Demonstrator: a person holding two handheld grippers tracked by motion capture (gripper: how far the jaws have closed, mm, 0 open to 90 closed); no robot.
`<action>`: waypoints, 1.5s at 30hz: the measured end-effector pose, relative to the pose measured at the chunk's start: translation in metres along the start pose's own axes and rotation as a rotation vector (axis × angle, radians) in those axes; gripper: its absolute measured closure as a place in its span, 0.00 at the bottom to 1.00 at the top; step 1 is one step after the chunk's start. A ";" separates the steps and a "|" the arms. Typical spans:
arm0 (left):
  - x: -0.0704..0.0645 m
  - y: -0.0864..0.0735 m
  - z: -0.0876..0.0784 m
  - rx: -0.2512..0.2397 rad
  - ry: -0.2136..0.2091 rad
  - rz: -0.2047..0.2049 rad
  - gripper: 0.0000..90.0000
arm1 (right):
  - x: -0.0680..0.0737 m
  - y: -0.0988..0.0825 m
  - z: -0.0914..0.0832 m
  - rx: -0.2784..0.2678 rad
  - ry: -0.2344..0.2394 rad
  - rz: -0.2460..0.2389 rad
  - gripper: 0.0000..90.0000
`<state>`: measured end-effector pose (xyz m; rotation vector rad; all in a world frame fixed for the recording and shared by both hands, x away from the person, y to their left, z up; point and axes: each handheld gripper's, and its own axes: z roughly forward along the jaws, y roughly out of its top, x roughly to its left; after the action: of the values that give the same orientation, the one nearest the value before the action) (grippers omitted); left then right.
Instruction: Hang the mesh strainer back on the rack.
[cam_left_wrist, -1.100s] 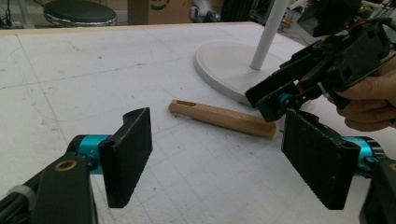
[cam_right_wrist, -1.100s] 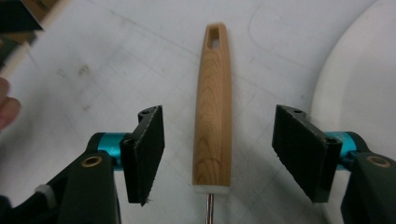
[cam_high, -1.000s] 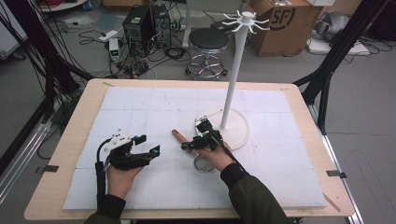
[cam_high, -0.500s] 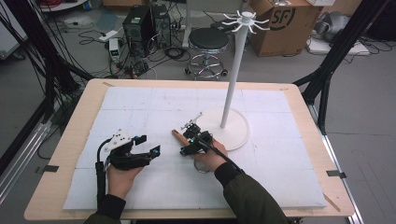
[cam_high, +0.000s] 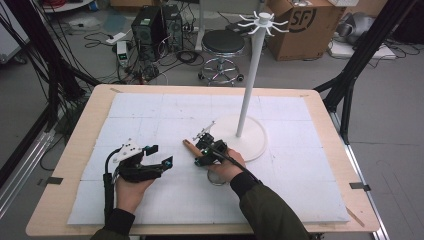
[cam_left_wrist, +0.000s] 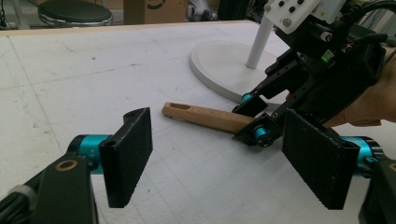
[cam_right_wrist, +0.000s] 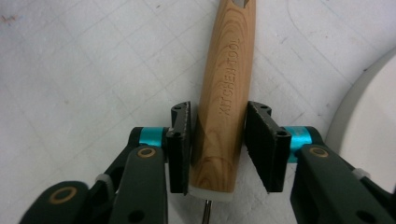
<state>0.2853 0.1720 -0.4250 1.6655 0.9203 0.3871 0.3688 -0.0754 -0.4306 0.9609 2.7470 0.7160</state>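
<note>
Right gripper (cam_right_wrist: 219, 140) fingers newly closing around pale wooden handle (cam_right_wrist: 226, 93).

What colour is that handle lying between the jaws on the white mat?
Light brown wood grain, on the wooden kitchen-tool handle; the right gripper view shows it best.

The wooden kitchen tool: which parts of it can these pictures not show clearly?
- Working end: in the right gripper view the bottom edge cuts it off below the wooden handle; in the high view the right gripper and right hand cover it.
- Handle tip: cut by the top edge, right gripper view.
- Grip: the jaws have just been closing around the handle; whether both pads press is too close to tell.
</note>
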 end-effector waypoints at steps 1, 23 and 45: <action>0.000 0.000 0.000 0.000 0.000 0.000 0.28 | 0.001 0.001 0.000 0.007 -0.008 -0.018 0.73; 0.001 -0.001 -0.001 0.000 0.011 -0.002 0.29 | -0.008 0.005 -0.002 0.044 0.080 -0.047 0.77; 0.003 -0.001 -0.004 -0.012 0.028 -0.008 0.30 | -0.024 -0.012 -0.022 -0.119 0.167 0.051 0.78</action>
<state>0.2841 0.1766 -0.4257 1.6486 0.9434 0.4101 0.3744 -0.1070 -0.4180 0.9911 2.7900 0.9989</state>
